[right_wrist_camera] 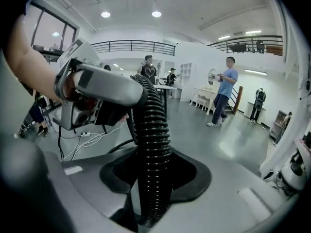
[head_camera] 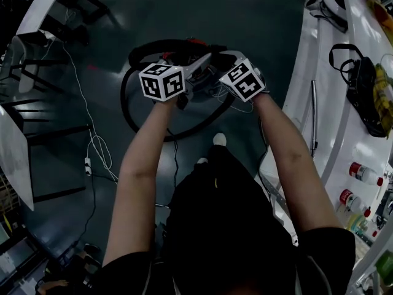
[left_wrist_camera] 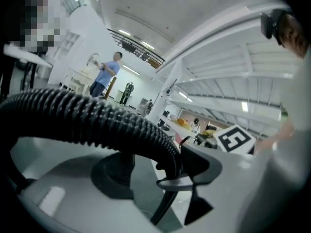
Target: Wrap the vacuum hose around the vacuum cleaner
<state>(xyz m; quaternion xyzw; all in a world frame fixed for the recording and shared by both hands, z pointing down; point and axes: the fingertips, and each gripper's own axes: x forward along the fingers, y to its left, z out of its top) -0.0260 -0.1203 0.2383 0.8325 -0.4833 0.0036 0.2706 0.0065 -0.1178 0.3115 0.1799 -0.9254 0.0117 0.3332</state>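
In the head view the dark vacuum cleaner [head_camera: 178, 47] sits on the floor ahead of me, its black ribbed hose [head_camera: 130, 112] looped round it. Both grippers are held over it, side by side. My right gripper [right_wrist_camera: 150, 188] is shut on the hose [right_wrist_camera: 151, 130], which rises straight up between its jaws toward the left gripper [right_wrist_camera: 97, 86]. In the left gripper view the hose [left_wrist_camera: 97, 115] arches in from the left and dips between the jaws of my left gripper [left_wrist_camera: 170, 178]. Those jaws stand apart with a gap showing below the hose. The right gripper's marker cube [left_wrist_camera: 235, 140] shows beyond.
A long white table [head_camera: 319, 72] runs along the right with a black bag [head_camera: 362, 91] and bottles [head_camera: 363, 174]. A white cable with a power strip [head_camera: 88, 165] trails on the floor at left beside dark chairs [head_camera: 37, 66]. People [right_wrist_camera: 223, 91] stand far off in the hall.
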